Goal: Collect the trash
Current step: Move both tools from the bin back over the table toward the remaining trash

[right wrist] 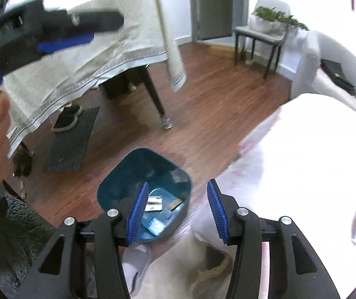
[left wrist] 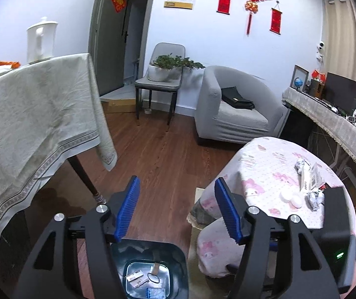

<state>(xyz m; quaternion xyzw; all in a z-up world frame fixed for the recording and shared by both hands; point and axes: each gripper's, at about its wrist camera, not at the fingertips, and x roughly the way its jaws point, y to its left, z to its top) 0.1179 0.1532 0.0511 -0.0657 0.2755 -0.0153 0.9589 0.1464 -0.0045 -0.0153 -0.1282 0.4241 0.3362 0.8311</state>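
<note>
Left wrist view: left gripper (left wrist: 176,209) jaws apart, empty, above the bin (left wrist: 150,271); wrappers (left wrist: 315,198) and caps (left wrist: 291,198) remain on the worktop (left wrist: 260,164).
Risk: crumpled wrappers may slip from the jaws on the way over the floor.
Right wrist view: right gripper (right wrist: 175,211) jaws apart, empty, over the bin (right wrist: 118,186); scraps (right wrist: 154,203) inside.
Risk: glare hides the worktop (right wrist: 302,149), so a reach may miss.
</note>
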